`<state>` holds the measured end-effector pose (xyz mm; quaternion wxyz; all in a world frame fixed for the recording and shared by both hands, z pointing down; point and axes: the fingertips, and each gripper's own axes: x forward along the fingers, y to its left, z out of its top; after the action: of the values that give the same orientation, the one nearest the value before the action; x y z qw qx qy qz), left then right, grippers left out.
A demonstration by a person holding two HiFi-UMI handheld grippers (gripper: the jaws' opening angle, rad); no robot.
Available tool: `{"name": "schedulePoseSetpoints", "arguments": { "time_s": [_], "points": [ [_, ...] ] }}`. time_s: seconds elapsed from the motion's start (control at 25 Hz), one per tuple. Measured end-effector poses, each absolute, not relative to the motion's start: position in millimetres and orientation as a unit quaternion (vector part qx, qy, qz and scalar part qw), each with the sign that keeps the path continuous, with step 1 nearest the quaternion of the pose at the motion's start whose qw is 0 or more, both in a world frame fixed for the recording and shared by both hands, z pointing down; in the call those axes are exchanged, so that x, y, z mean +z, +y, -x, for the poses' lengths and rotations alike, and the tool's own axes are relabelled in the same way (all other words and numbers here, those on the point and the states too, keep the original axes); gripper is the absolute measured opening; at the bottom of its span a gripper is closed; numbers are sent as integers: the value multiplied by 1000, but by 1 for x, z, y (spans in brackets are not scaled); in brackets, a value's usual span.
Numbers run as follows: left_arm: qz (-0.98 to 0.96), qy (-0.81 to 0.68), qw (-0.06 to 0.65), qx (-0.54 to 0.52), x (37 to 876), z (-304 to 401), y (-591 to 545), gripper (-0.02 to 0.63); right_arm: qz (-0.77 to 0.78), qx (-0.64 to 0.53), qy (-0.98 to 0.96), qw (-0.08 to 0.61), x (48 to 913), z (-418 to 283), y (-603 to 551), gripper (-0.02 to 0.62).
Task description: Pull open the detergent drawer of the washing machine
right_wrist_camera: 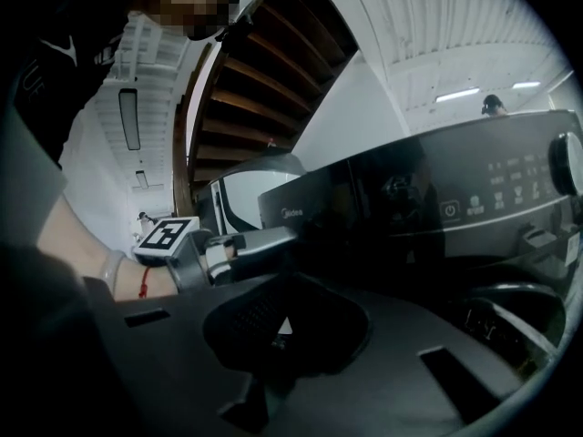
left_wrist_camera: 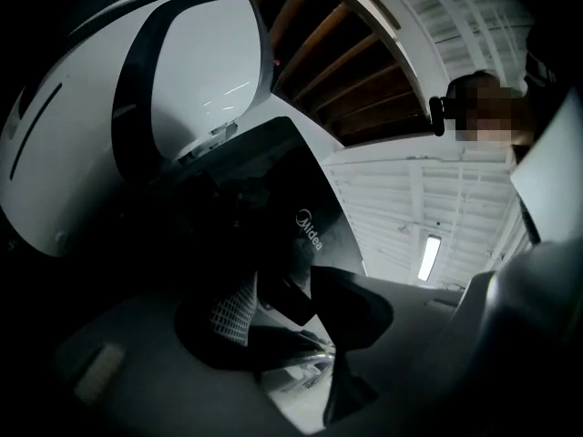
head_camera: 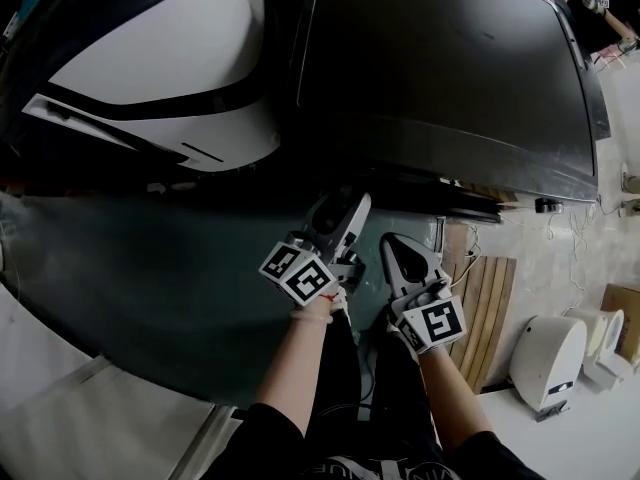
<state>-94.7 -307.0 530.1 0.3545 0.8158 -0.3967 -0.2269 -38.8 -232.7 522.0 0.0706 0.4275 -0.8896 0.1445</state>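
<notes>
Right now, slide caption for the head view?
Handheld left gripper and right gripper side by side near the front edge of the dark washing machine.

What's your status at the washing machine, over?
Left gripper at detergent drawer front, jaws apart. Right gripper shut, empty, held back. Drawer not visibly pulled out. Nothing seen in the way.

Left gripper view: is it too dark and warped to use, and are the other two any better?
Left gripper view: strongly backlit by the ceiling light, so the left claw is a near-black silhouette; heavy fisheye bending. Right gripper view: brighter, the washing machine panel icons visible, glossy reflections. Head view: dim, dark surfaces lose detail.
</notes>
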Motion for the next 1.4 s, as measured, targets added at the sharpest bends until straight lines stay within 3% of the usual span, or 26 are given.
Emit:
{"name": "schedulePoseSetpoints", "arguments": {
  "time_s": [0.64,1.4],
  "points": [
    [-759,-332,408,-383,520,107,-327,143,-454,162,-876,16,513,38,-241,12],
    [-755,-322,428,-379,520,108,-306,124,-467,145,-872,26,505,36,-227,12]
  ]
}}
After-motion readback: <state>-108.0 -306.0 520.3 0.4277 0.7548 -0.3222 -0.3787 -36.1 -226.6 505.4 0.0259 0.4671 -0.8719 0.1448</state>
